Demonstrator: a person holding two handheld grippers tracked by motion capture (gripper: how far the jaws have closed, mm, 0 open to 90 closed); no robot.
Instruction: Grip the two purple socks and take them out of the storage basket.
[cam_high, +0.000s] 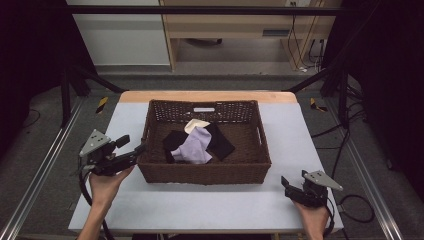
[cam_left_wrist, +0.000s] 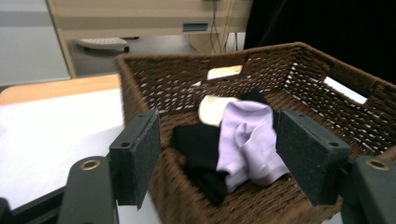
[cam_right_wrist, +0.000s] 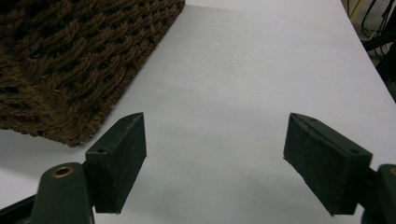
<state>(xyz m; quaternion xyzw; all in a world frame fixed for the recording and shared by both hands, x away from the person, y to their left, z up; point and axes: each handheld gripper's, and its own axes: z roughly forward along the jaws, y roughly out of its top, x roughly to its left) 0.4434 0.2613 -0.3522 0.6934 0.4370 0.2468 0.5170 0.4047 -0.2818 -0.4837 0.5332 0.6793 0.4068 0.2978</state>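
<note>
Brown wicker basket (cam_high: 252, 165) sits mid-counter (cam_high: 210, 205), holding a lilac garment (cam_high: 194, 147) atop black cloth (cam_high: 220, 142) and a cream piece (cam_high: 196, 124). Left hand-held gripper (cam_high: 131, 147) at the basket's left rim, jaws wide, empty. Right hand-held gripper (cam_high: 290, 187) low over bare counter, jaws wide, empty.

Brown wicker basket (cam_high: 205, 172) sits mid-frame on a white table (cam_high: 200, 207), w/ black cloth (cam_high: 221, 141), a lilac sock (cam_high: 194, 148) on top of it and a cream piece (cam_high: 195, 124) just behind, toward the far wall. Left gripper (cam_high: 131, 148) at centre-left, held by a hand (cam_high: 105, 186), jaws apart w/ tips right at the basket's left rim near its front corner. Right gripper (cam_high: 286, 186) at lower right, held by a hand (cam_high: 312, 215), low over the table, apart from the basket; jaw state unclear.
</note>
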